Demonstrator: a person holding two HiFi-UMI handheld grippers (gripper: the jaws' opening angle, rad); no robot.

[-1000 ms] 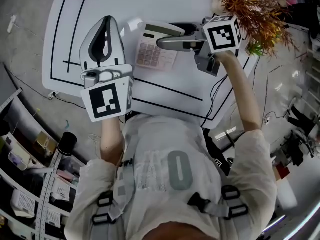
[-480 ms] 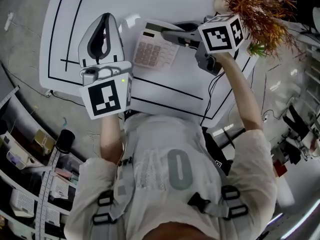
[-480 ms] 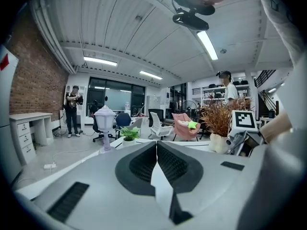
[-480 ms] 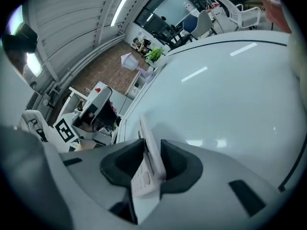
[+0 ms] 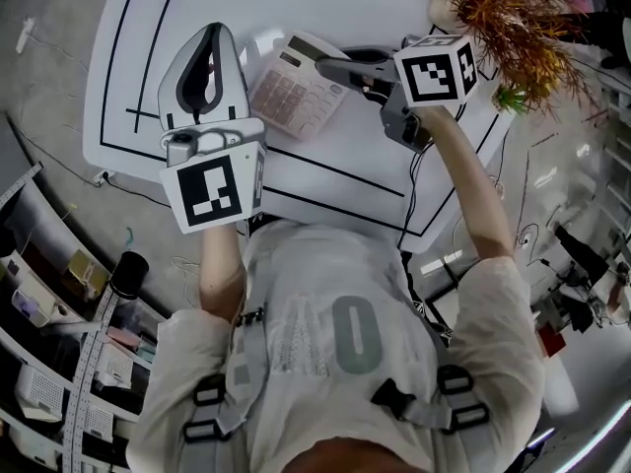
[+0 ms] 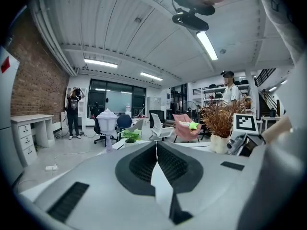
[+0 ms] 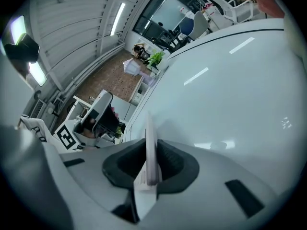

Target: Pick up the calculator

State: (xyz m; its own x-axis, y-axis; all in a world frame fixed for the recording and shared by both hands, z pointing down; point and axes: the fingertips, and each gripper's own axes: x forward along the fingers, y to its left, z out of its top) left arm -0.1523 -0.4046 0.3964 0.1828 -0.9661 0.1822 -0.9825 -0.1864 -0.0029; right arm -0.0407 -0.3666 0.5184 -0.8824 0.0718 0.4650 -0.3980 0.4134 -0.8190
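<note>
The calculator (image 5: 291, 87), pale with pinkish keys, is on the white table (image 5: 325, 180) ahead of the person, turned askew. My right gripper (image 5: 322, 65) reaches in from the right; its jaws are closing on the calculator's right edge. In the right gripper view the calculator (image 7: 150, 152) stands edge-on between the pads of the right gripper (image 7: 148, 169), which press on it. My left gripper (image 5: 209, 39) hovers just left of the calculator, not touching it. Its pads meet in a thin line in the left gripper view (image 6: 156, 150), with nothing held.
A dried orange-brown plant (image 5: 503, 18) stands at the table's far right, behind my right hand; its pot (image 6: 218, 143) shows too. Black lines mark the tabletop. Shelves with boxes (image 5: 44, 304) sit low on the left. Cables trail off the table's right edge.
The right gripper's jaws have closed onto the calculator's edge. The calculator has swung and slid slightly left and up in the head view. The left gripper has stayed put.
</note>
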